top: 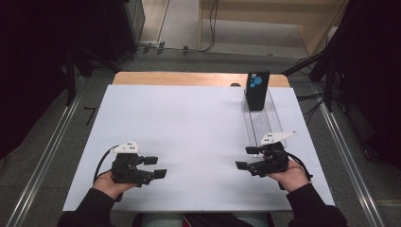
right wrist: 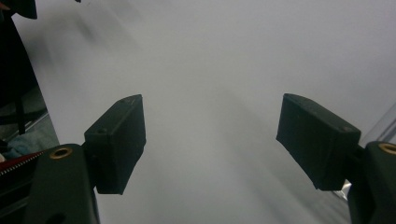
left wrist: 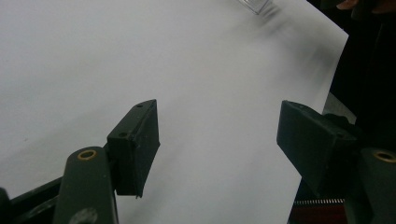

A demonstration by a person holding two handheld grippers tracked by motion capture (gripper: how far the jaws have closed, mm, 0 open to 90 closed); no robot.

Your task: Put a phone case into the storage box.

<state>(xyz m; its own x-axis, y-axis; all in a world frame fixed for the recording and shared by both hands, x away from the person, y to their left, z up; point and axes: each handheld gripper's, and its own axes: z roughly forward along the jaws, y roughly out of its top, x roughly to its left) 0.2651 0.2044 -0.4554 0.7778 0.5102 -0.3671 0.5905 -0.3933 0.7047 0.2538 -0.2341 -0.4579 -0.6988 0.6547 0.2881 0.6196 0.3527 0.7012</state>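
Figure: high view of the worktop [top: 189, 123], a white sheet over a wooden top whose far edge shows as a tan strip. Your two forearms enter from the near edge, each hand carrying a hand-held gripper.

Your left hand-held gripper [top: 155, 166] sits low over the near-left part of the worktop, its jaws pointing toward the centre. In the left gripper view [left wrist: 217, 142] the two black jaws stand wide apart with bare white sheet between them; nothing is gripped. A grey three-cornered plate [top: 126, 147] tops the body, and a cable loops back to your wrist.

Your right hand-held gripper [top: 247, 158] sits over the near-right part of the worktop, jaws pointing toward the centre, facing the left one across a wide gap. In the right gripper view [right wrist: 210, 140] its jaws are likewise spread, with bare sheet between them and nothing held.

The clear plastic rack [top: 265, 120] lies along the right side of the worktop, running from the far edge toward you; its near end is just beside the right hand-held gripper, though you cannot tell whether they touch. The black box [top: 257, 90], marked with blue dots, stands upright at the rack's far end, well apart from both hand-held grippers.
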